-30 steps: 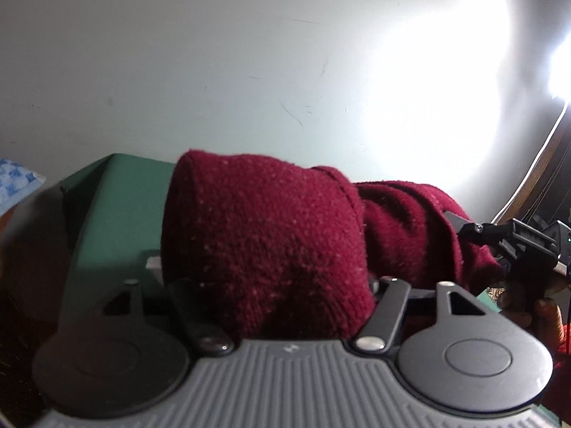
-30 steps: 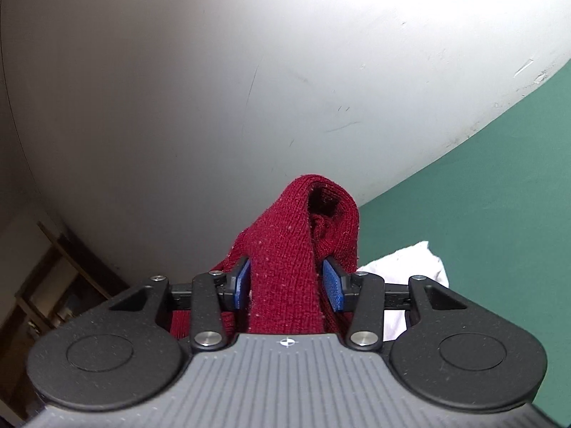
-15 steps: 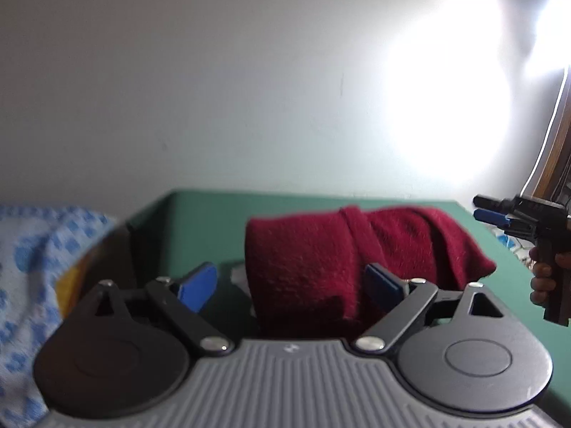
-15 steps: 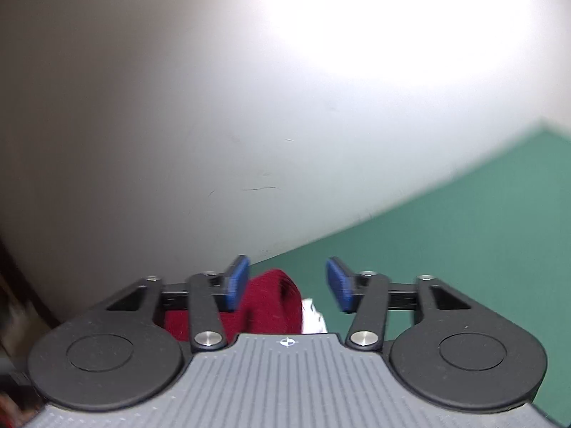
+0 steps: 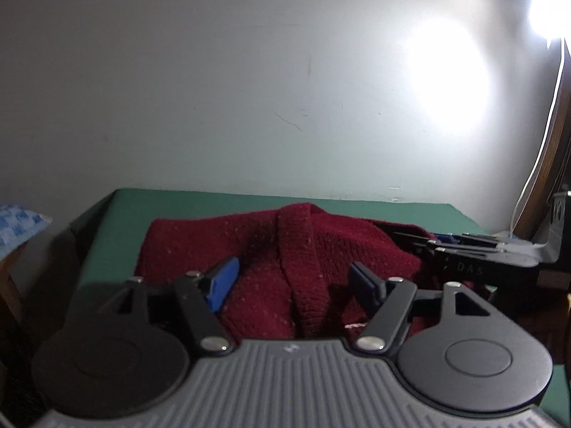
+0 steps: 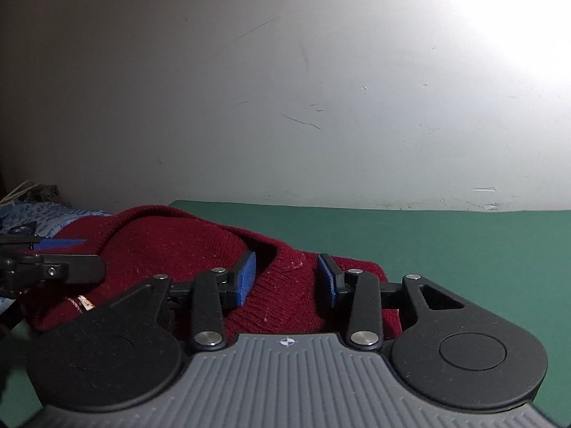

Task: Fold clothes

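A maroon knit sweater (image 5: 303,249) lies bunched on the green table (image 5: 214,201). My left gripper (image 5: 291,281) hovers low over its near side. The jaws are closing, but the blue pads (image 5: 223,283) stand apart, with a ribbed band of the sweater between them and not pressed. In the right wrist view the sweater (image 6: 171,246) fills the left half. My right gripper (image 6: 285,278) is open over its ribbed edge, and the pads (image 6: 246,278) are clear of the knit. Each gripper shows in the other's view: the right gripper (image 5: 464,249) and the left gripper (image 6: 53,260).
A white wall rises right behind the table's far edge. A blue-and-white patterned cloth (image 5: 18,224) lies off the table's left end. A white cable (image 5: 535,164) and dark wooden furniture stand at the right. Bare green table (image 6: 464,242) stretches right of the sweater.
A second ago both grippers held the sweater up. Both have let go, the sweater has dropped onto the table, and both grippers have come down over it, the right one rolled level.
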Demonstrator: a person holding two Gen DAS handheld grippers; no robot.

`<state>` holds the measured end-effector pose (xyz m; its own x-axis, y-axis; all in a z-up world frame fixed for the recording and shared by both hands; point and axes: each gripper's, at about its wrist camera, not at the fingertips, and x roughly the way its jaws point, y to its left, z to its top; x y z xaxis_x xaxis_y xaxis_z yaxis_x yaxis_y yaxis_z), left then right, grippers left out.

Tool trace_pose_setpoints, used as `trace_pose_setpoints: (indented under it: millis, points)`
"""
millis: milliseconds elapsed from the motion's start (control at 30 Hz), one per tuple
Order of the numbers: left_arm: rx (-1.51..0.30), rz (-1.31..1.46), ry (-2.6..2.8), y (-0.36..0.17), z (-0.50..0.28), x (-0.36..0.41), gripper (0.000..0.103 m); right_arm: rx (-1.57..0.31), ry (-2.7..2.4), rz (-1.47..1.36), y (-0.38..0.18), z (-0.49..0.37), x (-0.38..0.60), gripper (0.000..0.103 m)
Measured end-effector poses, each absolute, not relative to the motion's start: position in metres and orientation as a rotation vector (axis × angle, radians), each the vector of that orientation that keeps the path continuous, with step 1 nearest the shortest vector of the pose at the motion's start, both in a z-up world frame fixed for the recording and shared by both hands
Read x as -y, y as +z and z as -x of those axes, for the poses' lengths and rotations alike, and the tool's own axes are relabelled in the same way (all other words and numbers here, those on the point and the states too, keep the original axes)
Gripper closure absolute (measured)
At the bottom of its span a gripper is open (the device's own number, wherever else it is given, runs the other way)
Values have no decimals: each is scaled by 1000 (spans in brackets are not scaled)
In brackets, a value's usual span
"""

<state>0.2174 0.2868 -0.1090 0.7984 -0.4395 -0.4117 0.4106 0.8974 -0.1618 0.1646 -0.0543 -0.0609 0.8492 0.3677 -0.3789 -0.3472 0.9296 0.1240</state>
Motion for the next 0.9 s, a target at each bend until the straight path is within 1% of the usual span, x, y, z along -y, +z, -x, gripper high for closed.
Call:
trace_pose_setpoints:
  millis: [33, 133, 167, 233, 267, 300, 333, 367, 400, 433, 533, 667, 733, 767, 867, 900]
  points:
    - [-443, 26, -447, -111, -214, -282, 30, -418, 382, -85, -63, -168, 61, 64]
    - [-425, -32, -451, -113, -208, -272, 14, -422, 382, -102, -66, -173, 65, 62]
    - [-429, -63, -452, -110, -209, -266, 12, -419, 375, -93, -64, -173, 63, 61]
    - [-437, -133, -448, -100, -204, -255, 14, -415, 382, -71, -56, -173, 70, 60]
    - [-429, -150, -449, -93, -200, -254, 19, -406, 386, -62, -46, -168, 72, 59]
    - [-418, -158, -450, -85, -195, -254, 20, -387, 382, -82, -33, -160, 77, 52]
    - [-404, -138, -447, -76, -186, -257, 18, -357, 367, -130, -21, -149, 85, 46]
    - [-403, -106, -442, -68, -176, -263, 16, -338, 347, -174, -11, -135, 93, 33]
    - [-412, -61, -436, -63, -164, -269, 15, -319, 328, -219, -2, -121, 100, 26]
    - [-425, -14, -428, -61, -149, -275, 14, -339, 313, -238, 3, -107, 106, 26]
    - [-490, 50, -338, -73, -101, -273, 4, -518, 298, -168, -2, -57, 110, 26]
    - [-652, 4, -203, -101, -31, -265, 5, -706, 326, -34, -24, 26, 107, 25]
    - [-724, -3, -165, -110, 3, -255, 4, -782, 361, -49, -36, 59, 101, 22]
    - [-755, -2, -134, -110, 16, -255, 3, -819, 379, -57, -42, 75, 98, 17]
    - [-846, 37, -57, -127, 36, -254, 2, -865, 385, -8, -70, 53, 31, 18]
    - [-879, 52, -43, -128, 36, -255, 2, -860, 376, 5, -76, 50, 27, 17]
